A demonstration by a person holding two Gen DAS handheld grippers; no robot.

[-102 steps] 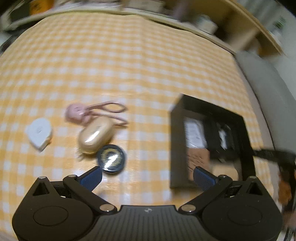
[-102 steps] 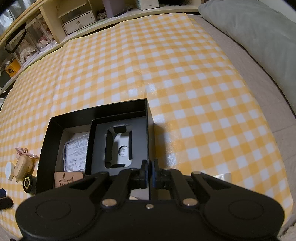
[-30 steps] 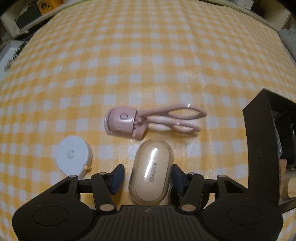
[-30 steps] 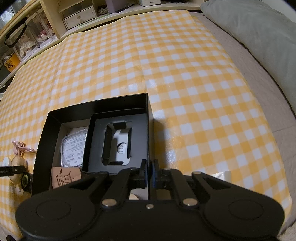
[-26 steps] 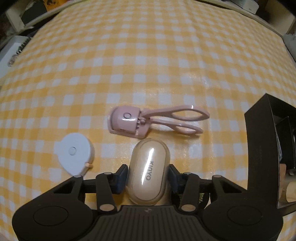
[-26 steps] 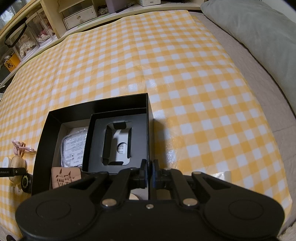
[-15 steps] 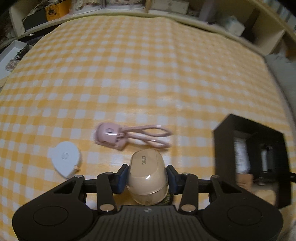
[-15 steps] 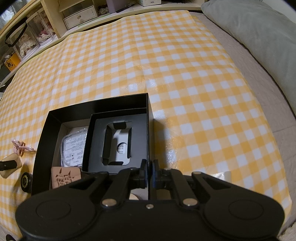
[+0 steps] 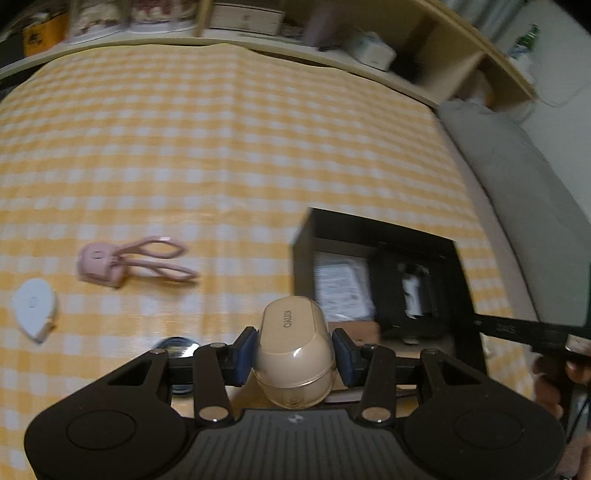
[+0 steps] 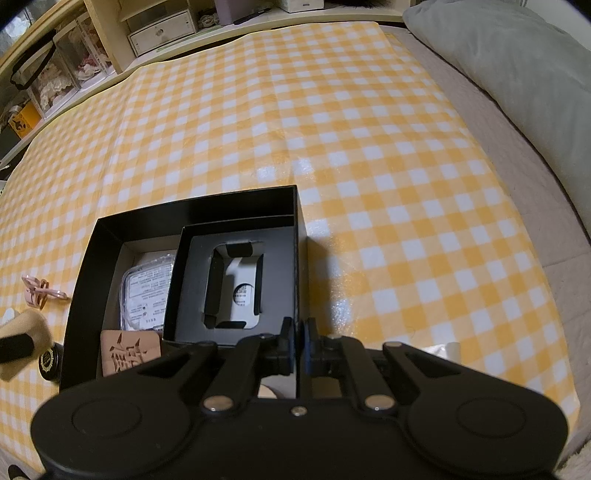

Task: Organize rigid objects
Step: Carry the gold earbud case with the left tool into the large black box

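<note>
My left gripper (image 9: 294, 352) is shut on a beige oval case (image 9: 288, 332), which it holds lifted above the yellow checked cloth, just left of the open black box (image 9: 463, 280). The case (image 10: 26, 339) also shows at the left edge of the right wrist view. My right gripper (image 10: 299, 345) is shut on the box's right wall (image 10: 297, 236) at its near corner. Inside the box lie a wooden tile (image 10: 131, 352), a white packet (image 10: 147, 291) and a black insert (image 10: 184, 295).
On the cloth to the left lie a pink eyelash curler (image 9: 99, 264), a white tape measure (image 9: 35, 308) and a round black tin (image 9: 177, 349). Shelves (image 10: 159, 26) line the far edge. A grey cushion (image 10: 517, 48) borders the right side.
My left gripper closed on the beige case, lifted it off the cloth and swung right toward the black box. The right gripper and the box stayed still.
</note>
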